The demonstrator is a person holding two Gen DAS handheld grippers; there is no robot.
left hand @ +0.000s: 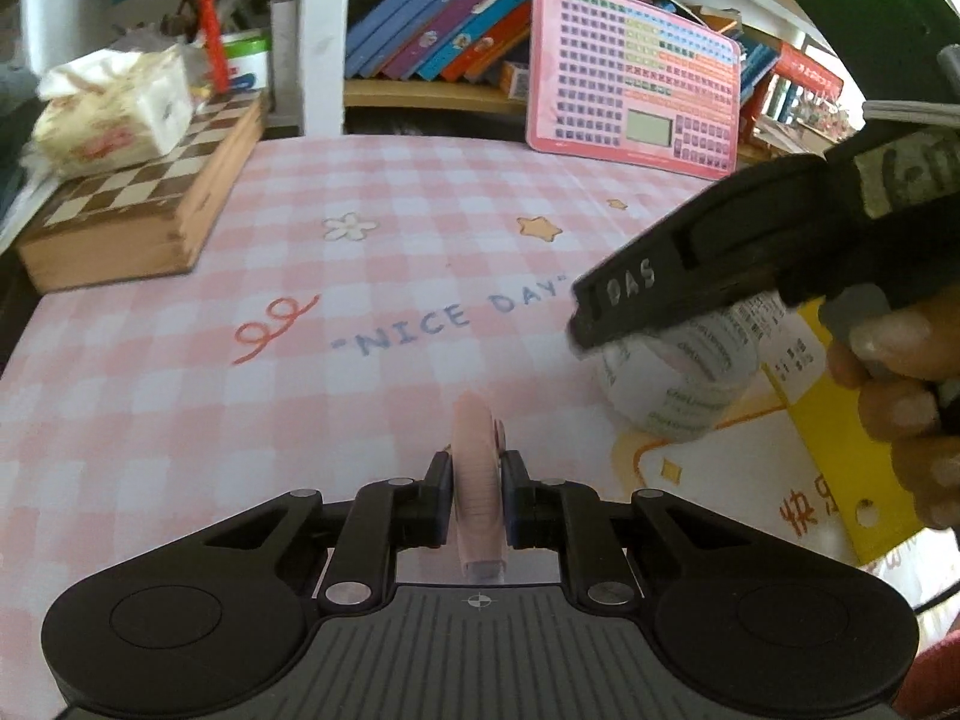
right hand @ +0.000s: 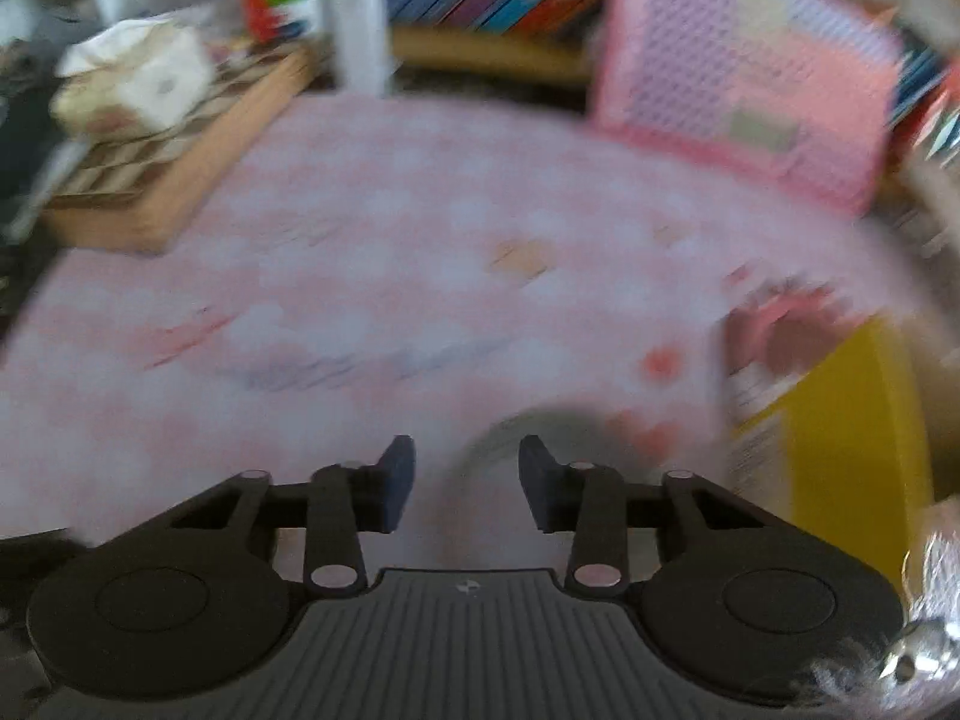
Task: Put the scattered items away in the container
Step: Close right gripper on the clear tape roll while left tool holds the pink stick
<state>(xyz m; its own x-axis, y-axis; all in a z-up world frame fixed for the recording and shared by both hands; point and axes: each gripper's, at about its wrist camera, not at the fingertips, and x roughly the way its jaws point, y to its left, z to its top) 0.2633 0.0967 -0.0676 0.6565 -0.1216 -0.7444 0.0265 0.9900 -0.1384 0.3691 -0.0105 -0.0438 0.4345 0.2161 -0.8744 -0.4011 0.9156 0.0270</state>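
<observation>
Checked pink mat [left hand: 180, 390] with "NICE DAY" printed on it fills your desk. At its far left corner a wooden chess box [left hand: 138, 228] lies flat with a tissue pack [left hand: 114, 114] on top. A pink button pad [left hand: 636, 78] leans upright against the shelf of books [left hand: 450, 18] at the back.

At the mat's right edge you see the yellow container [left hand: 834, 456]. The frame and your hand [left hand: 900, 396] cut most of it off, so you cannot make out its inside. In the right wrist view it is only a yellow smear.

Just left of the container stands the white cylinder [left hand: 678, 384], printed all round and tilted a little, with its long axis roughly upright. Your right gripper [left hand: 591, 324] comes down on its top from the right, and the jaws are drawn narrow on it. The right wrist view is badly blurred: there only a pale curved rim shows between the pads, and the exact contact is hard to read.

Your left gripper [left hand: 477, 498] is clamped tight on a thin pink piece [left hand: 477, 468], held low over the mat's near middle. It stands on edge between the pads. Its long axis runs straight away from you, in line with the fingers, pointing toward the printed words. Its near end sits above the gripper body. You cannot tell what it is.
</observation>
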